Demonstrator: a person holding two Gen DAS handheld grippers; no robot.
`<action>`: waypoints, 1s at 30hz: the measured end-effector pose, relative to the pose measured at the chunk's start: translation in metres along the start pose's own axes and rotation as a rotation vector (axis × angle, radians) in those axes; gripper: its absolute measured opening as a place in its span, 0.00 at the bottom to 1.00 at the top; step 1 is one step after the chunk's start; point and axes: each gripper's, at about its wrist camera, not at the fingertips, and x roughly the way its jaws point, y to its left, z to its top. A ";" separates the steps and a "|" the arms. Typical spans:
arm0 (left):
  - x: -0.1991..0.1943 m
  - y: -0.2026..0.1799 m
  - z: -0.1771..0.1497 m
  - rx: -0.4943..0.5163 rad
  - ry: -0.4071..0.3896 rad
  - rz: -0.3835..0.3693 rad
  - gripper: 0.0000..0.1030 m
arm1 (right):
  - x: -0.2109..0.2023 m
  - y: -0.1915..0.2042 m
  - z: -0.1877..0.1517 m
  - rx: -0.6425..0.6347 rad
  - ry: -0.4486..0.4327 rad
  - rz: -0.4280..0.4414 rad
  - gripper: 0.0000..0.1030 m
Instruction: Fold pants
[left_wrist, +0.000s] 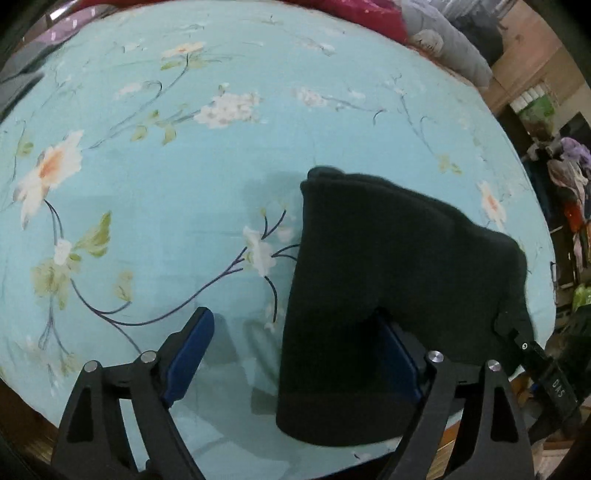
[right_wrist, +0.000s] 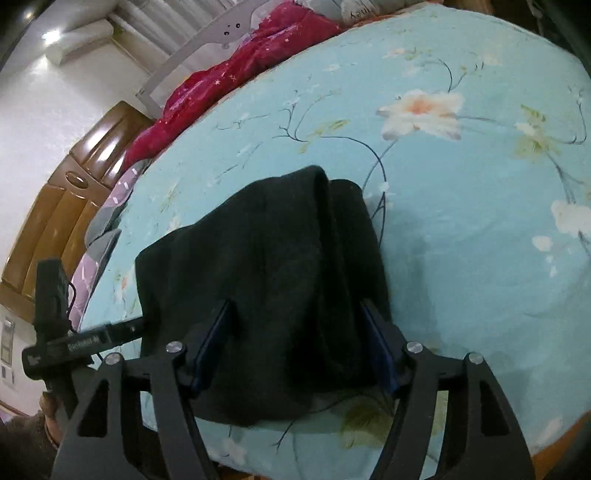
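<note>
The black pants (left_wrist: 388, 277) lie folded into a thick bundle on the light-blue floral bedsheet (left_wrist: 184, 166). In the left wrist view my left gripper (left_wrist: 295, 332) is open; the bundle's left part lies between its blue pads and covers the right pad. In the right wrist view the pants (right_wrist: 266, 277) fill the gap of my right gripper (right_wrist: 299, 332), which is open with its pads standing on either side of the bundle. The other gripper shows at the left edge there (right_wrist: 74, 339).
A red quilt (right_wrist: 229, 81) and grey bedding (left_wrist: 450, 48) lie at the bed's far side. A wooden headboard (right_wrist: 74, 192) stands at left in the right wrist view. Piled clothes (left_wrist: 569, 177) lie beyond the bed's right edge.
</note>
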 end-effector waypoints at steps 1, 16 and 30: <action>-0.006 -0.002 0.000 0.015 -0.017 0.015 0.84 | -0.004 0.004 0.003 0.006 0.013 -0.013 0.67; -0.054 -0.001 -0.009 0.072 -0.176 0.128 0.84 | -0.049 -0.017 -0.012 0.139 0.045 -0.101 0.74; -0.039 0.011 0.029 0.035 -0.121 0.115 0.84 | -0.033 -0.011 0.016 0.064 0.030 -0.095 0.77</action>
